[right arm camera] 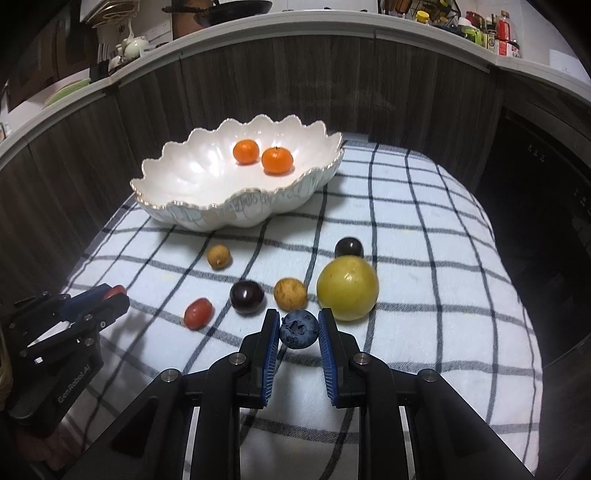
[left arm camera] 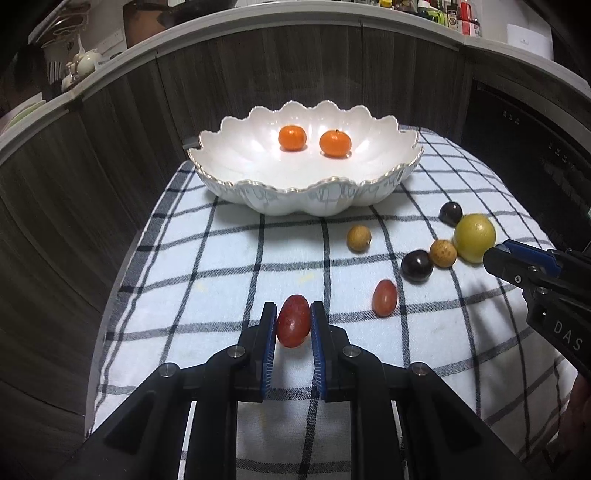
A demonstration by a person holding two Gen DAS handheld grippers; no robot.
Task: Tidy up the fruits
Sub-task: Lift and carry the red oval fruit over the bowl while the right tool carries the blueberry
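Observation:
My left gripper [left arm camera: 293, 321] is shut on a red grape [left arm camera: 293, 320], low over the checked cloth [left arm camera: 221, 266]; it shows at the left of the right wrist view [right arm camera: 114, 295]. My right gripper [right arm camera: 298, 328] is shut on a blueberry [right arm camera: 298, 329]; it shows at the right in the left wrist view [left arm camera: 496, 256]. A white scalloped bowl [left arm camera: 258, 192] at the back holds two mandarins [left arm camera: 292, 137] [left arm camera: 334, 143]. On the cloth lie a second red grape [left arm camera: 384, 297], two dark plums [left arm camera: 417, 265] [left arm camera: 450, 213], two brown longans [left arm camera: 358, 238] [left arm camera: 443, 253] and a yellow-green fruit [left arm camera: 474, 238].
The cloth covers a small table with dark wood panels [left arm camera: 110, 155] behind and to the left. A dark appliance front [left arm camera: 535, 147] stands at the right. A counter above holds bottles [right arm camera: 495, 33] and dishes [right arm camera: 129, 46].

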